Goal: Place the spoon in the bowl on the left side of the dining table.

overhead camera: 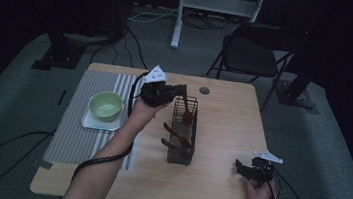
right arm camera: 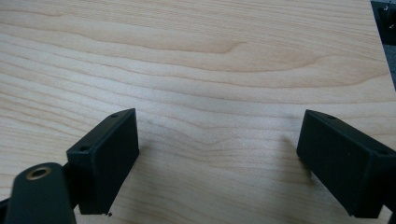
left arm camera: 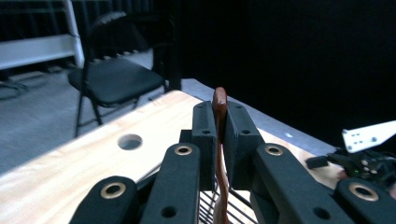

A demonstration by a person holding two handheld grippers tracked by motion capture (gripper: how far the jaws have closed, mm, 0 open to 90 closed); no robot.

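Note:
A black wire basket (overhead camera: 183, 130) stands in the middle of the wooden table (overhead camera: 227, 125), with two brown wooden utensils lying in it. My left gripper (overhead camera: 181, 91) hovers over the basket's far end, shut on the handle of a brown wooden spoon (overhead camera: 186, 112) whose bowl hangs down into the basket. In the left gripper view the spoon handle (left arm camera: 219, 140) is pinched between the two pads. My right gripper (overhead camera: 243, 168) rests low near the table's front right corner, open, with bare wood between its fingers (right arm camera: 109, 158).
A green bowl (overhead camera: 105, 105) sits on a pale square plate on a striped placemat (overhead camera: 78, 128) at the table's left. A round hole (overhead camera: 204, 90) marks the table's far edge. A black folding chair (overhead camera: 250, 52) stands behind the table.

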